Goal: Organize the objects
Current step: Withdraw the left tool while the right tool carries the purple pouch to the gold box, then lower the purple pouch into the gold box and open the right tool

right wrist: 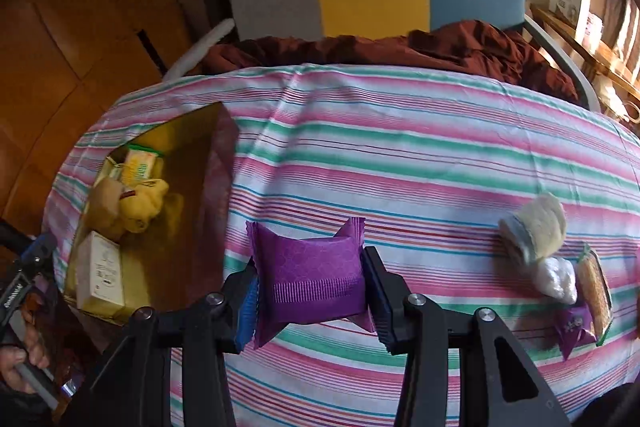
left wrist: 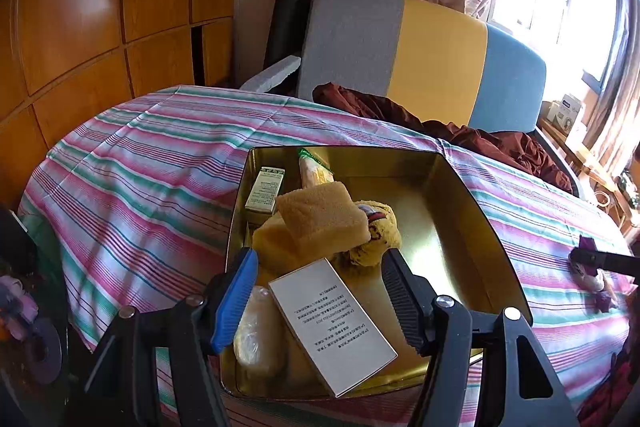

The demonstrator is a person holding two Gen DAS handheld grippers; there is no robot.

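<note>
Carrying it level over the striped tablecloth toward the gold tin looks wise, right gripper clamped on the purple packet, left gripper spread empty above the tin

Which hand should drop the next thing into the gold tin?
Probably the right. The right gripper is shut on the purple foil packet, ready to carry to the gold metal tin. The left gripper hangs open and empty over the tin.

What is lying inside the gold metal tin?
The gold metal tin holds a white printed box, yellow sponges, a small green-white carton and wrapped packets; whatever lies beneath them is covered.
</note>
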